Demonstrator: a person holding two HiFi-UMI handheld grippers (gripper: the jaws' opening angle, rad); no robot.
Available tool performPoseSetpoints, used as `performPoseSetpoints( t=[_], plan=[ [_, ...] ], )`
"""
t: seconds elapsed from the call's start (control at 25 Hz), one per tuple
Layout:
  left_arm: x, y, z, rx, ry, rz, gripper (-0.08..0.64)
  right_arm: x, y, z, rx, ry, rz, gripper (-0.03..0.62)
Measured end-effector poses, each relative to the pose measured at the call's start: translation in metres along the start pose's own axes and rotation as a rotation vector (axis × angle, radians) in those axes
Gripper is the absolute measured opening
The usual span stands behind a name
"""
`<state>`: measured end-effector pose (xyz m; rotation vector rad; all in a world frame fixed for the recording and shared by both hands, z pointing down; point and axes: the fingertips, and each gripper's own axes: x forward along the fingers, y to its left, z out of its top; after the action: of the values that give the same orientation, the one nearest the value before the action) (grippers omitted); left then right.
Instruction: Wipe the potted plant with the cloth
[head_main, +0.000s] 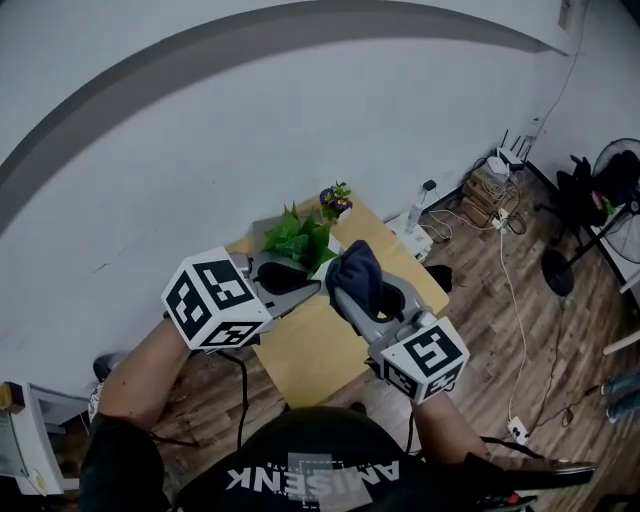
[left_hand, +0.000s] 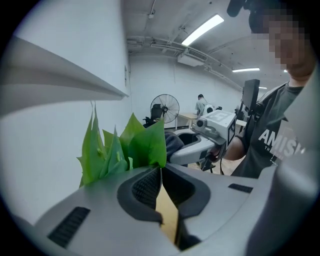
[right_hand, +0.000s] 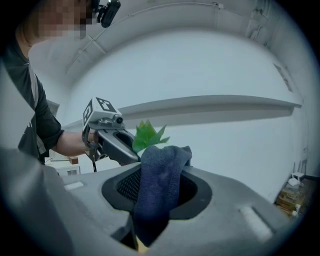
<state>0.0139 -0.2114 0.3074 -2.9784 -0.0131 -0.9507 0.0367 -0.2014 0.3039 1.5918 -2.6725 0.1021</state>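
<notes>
Clamping right gripper (head_main: 348, 298) jaws on the cloth (right_hand: 159, 192), just beside the plant (head_main: 298, 238); pinching left gripper (left_hand: 161, 171) jaws nearly closed on a leaf (left_hand: 148, 145).

Dark blue cloth (right_hand: 160, 185), green plant leaves (head_main: 298, 238), tan table (head_main: 310, 350)

Wooden table (head_main: 310, 350), purple flowers (head_main: 335, 200), floor fan (left_hand: 165, 107).

Lower potted plant (head_main: 298, 238) behind left gripper (head_main: 314, 287)
</notes>
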Motion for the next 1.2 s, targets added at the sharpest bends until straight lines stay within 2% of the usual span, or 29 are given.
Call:
performPoseSetpoints(
  t=[0.12,0.32,0.44,0.64,0.76,0.96,1.2],
  plan=[
    [0.000,0.001,-0.010,0.009,-0.011,-0.006,0.011,-0.006,-0.006,-0.039,0.041,0.044,-0.033,0.127],
    [-0.001,0.000,-0.012,0.098,0.057,-0.048,0.012,-0.015,-0.024,-0.069,0.106,0.112,-0.060,0.127],
    [-0.004,0.006,-0.009,0.155,0.100,-0.082,0.012,-0.019,-0.029,-0.046,0.124,0.058,-0.046,0.127],
    [-0.011,0.008,-0.004,0.297,0.192,-0.105,0.012,-0.016,-0.017,0.027,0.038,-0.081,0.027,0.127],
    [-0.020,0.002,0.001,0.372,0.231,-0.134,0.012,-0.005,-0.006,0.056,0.015,-0.130,0.064,0.127],
    [-0.026,-0.001,0.001,0.462,0.278,-0.140,0.014,0.004,0.001,0.054,0.006,-0.160,0.084,0.127],
    [-0.025,0.000,0.003,0.491,0.248,-0.128,0.014,0.009,-0.009,0.024,0.049,-0.135,0.074,0.127]
  ],
)
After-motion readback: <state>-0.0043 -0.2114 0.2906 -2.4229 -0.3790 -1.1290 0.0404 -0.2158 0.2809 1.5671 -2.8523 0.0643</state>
